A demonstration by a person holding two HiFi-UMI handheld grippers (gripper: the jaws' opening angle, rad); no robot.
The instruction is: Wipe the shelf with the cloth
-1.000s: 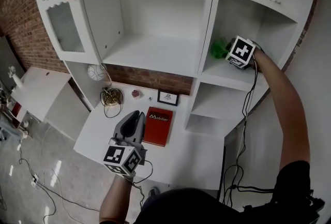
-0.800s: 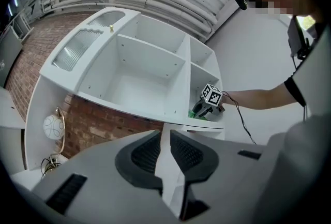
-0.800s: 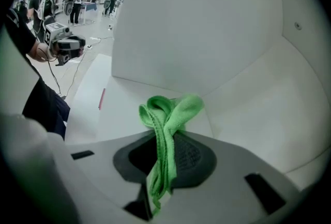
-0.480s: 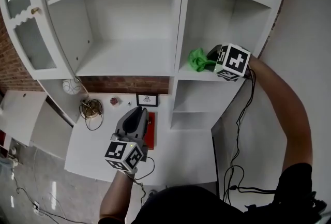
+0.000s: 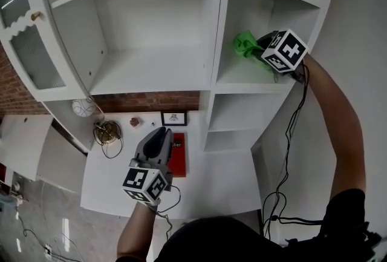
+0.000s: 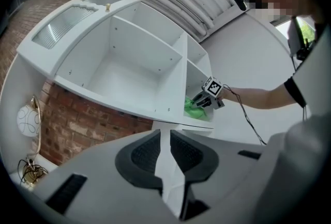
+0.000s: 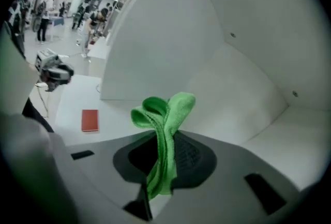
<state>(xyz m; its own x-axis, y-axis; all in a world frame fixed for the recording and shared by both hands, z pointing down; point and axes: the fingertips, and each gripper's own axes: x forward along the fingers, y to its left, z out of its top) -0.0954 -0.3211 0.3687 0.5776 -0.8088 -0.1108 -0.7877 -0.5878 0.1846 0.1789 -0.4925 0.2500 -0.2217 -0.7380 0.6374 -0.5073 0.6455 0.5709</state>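
Right hand-held gripper [image 7: 162, 158] tight on half-hidden green cloth [image 7: 166, 108]

Bright green cloth [image 5: 245, 46], white shelf [image 5: 242, 81], red book [image 5: 177, 155], reddish-brown brick wall [image 5: 145, 100] with pale mortar lines.

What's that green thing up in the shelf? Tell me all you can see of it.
A bright green cloth, soft and fuzzy-looking, bunched into folds. The right gripper pinches it between its jaws; a folded tuft stands past them and a short tail hangs below. It is inside the narrow right compartment of the shelf, near the left wall. Whether it touches the shelf cannot be told.
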